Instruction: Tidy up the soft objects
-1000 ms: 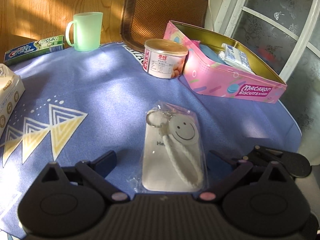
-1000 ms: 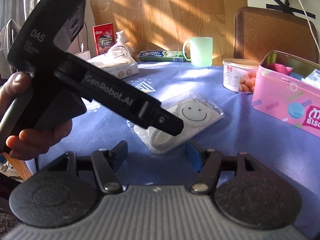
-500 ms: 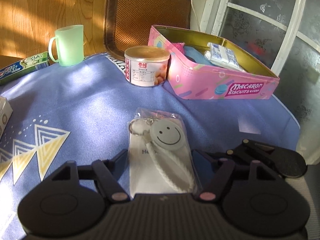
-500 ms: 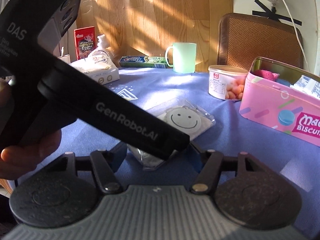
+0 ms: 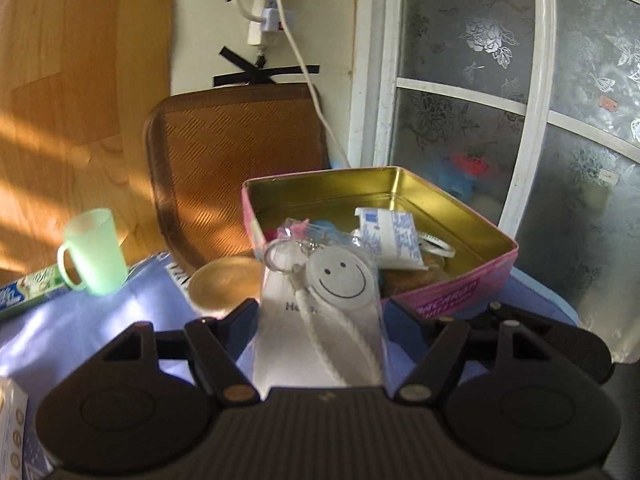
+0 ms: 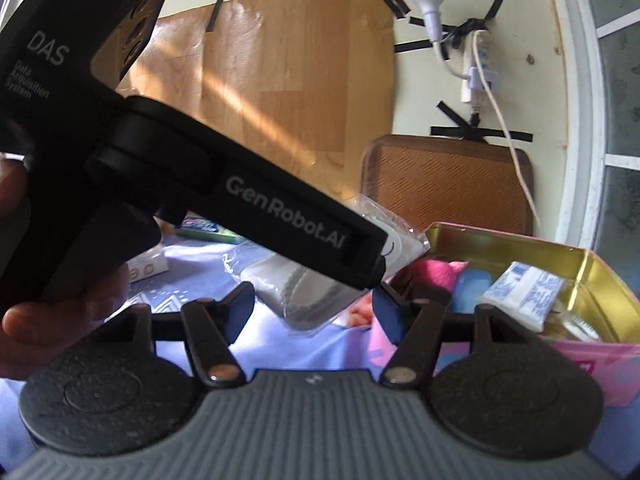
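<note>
Left wrist view shows the left gripper (image 5: 320, 312) clamped on a clear packet (image 5: 316, 320) that holds a round white smiley-face keychain with a rope loop and a metal ring. The packet is lifted off the table, its upper end overlapping the near rim of the pink biscuit tin (image 5: 452, 300). Inside the tin lie a blue-and-white tissue pack (image 5: 390, 238), something pink and something blue; the rest of its contents are too cluttered to tell. Just left of the tin stands a round can with a gold lid (image 5: 224, 284), and farther left of the tin a pale green mug (image 5: 94, 250) sits beside a green-and-blue toothpaste box (image 5: 28, 292). A blue tablecloth (image 5: 100, 320) covers the table under the tin, and a brown woven chair back (image 5: 236, 160) rises behind the tin.

In the right wrist view, the left gripper (image 6: 368, 270) crosses from the upper left, held by a hand (image 6: 52, 312), with the packet (image 6: 304, 284) hanging at its tip just left of the tin (image 6: 600, 276). The right gripper (image 6: 312, 304) has its jaws apart with nothing pressed between them; the packet is beyond them, not touching the pads. The tissue pack (image 6: 524, 292) lies inside the tin. A white tissue box (image 6: 148, 266) sits on the cloth well left of the tin.
</note>
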### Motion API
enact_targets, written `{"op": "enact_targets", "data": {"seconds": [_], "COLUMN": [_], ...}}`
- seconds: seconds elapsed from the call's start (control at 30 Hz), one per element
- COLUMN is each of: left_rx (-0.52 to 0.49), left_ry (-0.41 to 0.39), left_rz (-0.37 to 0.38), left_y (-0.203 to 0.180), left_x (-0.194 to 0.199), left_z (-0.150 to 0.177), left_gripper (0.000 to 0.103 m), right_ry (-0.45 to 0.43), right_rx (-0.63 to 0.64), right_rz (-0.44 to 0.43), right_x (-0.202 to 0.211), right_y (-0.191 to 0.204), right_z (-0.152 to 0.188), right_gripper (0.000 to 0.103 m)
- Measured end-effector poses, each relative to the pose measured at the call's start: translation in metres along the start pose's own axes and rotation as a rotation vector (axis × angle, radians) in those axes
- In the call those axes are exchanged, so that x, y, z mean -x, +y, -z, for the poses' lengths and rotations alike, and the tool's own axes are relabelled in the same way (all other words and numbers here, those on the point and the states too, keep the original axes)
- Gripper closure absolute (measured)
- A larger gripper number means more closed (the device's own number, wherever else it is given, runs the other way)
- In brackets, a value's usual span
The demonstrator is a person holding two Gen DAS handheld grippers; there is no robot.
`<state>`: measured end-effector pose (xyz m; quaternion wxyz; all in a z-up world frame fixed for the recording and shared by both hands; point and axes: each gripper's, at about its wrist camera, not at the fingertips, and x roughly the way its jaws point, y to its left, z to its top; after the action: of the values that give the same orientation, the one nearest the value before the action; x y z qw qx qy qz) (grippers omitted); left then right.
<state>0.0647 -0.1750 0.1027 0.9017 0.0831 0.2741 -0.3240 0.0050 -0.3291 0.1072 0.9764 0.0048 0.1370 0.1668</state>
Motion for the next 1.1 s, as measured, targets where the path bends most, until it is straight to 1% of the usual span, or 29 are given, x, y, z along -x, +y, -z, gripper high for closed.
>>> {"op": "enact_targets", "data": {"seconds": [0.1,0.17,0.23,0.33,0.37,0.4,0.43,0.47,0.5,0.53,0.6,0.67,0.73,0.8,0.93,1.03,1.1], "left_rx": [-0.015,-0.018,-0.021,0.002,0.019,0.033,0.049,0.056,0.065,0.074,0.103,0.112,0.084,0.067,0.049,0.004,-0.020], "left_ry": [0.027,0.050,0.082,0.152,0.174,0.187,0.195,0.191,0.176,0.165,0.147,0.117,0.103,0.086,0.071,0.057,0.048], "left_rz": [0.045,0.065,0.071,0.080,0.081,0.077,0.060,0.041,0.020,0.011,0.014,0.015,-0.017,-0.030,-0.048,-0.090,-0.113], "left_y": [-0.014,-0.023,-0.029,-0.029,-0.028,-0.027,-0.025,-0.024,-0.023,-0.022,-0.019,-0.018,-0.021,-0.025,-0.035,-0.048,-0.056], "left_x": [-0.036,-0.063,-0.092,-0.140,-0.154,-0.165,-0.176,-0.182,-0.186,-0.188,-0.188,-0.183,-0.179,-0.173,-0.153,-0.133,-0.119], "left_z": [-0.023,-0.036,-0.049,-0.066,-0.072,-0.076,-0.081,-0.085,-0.089,-0.092,-0.096,-0.096,-0.095,-0.093,-0.086,-0.075,-0.068], "left_gripper": [0.032,0.032,0.031,0.028,0.027,0.026,0.024,0.020,0.018,0.017,0.014,0.010,0.010,0.010,0.010,0.010,0.006], "right_ry": [0.020,0.053,0.110,0.238,0.283,0.311,0.330,0.336,0.335,0.320,0.269,0.215,0.191,0.152,0.107,0.087,0.075], "right_rx": [-0.032,-0.051,-0.098,-0.197,-0.215,-0.217,-0.209,-0.202,-0.209,-0.223,-0.233,-0.251,-0.259,-0.277,-0.352,-0.402,-0.422], "right_rz": [0.046,0.067,0.063,0.050,0.067,0.095,0.156,0.221,0.256,0.272,0.297,0.285,0.290,0.290,0.276,0.268,0.265], "right_x": [-0.006,-0.013,-0.025,-0.053,-0.065,-0.076,-0.083,-0.087,-0.091,-0.091,-0.083,-0.069,-0.057,-0.043,-0.018,-0.002,0.008], "right_y": [-0.032,-0.053,-0.077,-0.113,-0.130,-0.144,-0.154,-0.161,-0.169,-0.174,-0.182,-0.188,-0.186,-0.183,-0.177,-0.170,-0.163], "right_z": [-0.007,-0.010,-0.014,-0.023,-0.023,-0.022,-0.022,-0.022,-0.024,-0.026,-0.028,-0.022,-0.015,-0.009,0.002,0.005,0.007], "right_gripper": [0.036,0.036,0.036,0.036,0.036,0.041,0.042,0.041,0.040,0.040,0.040,0.040,0.040,0.040,0.040,0.040,0.040]}}
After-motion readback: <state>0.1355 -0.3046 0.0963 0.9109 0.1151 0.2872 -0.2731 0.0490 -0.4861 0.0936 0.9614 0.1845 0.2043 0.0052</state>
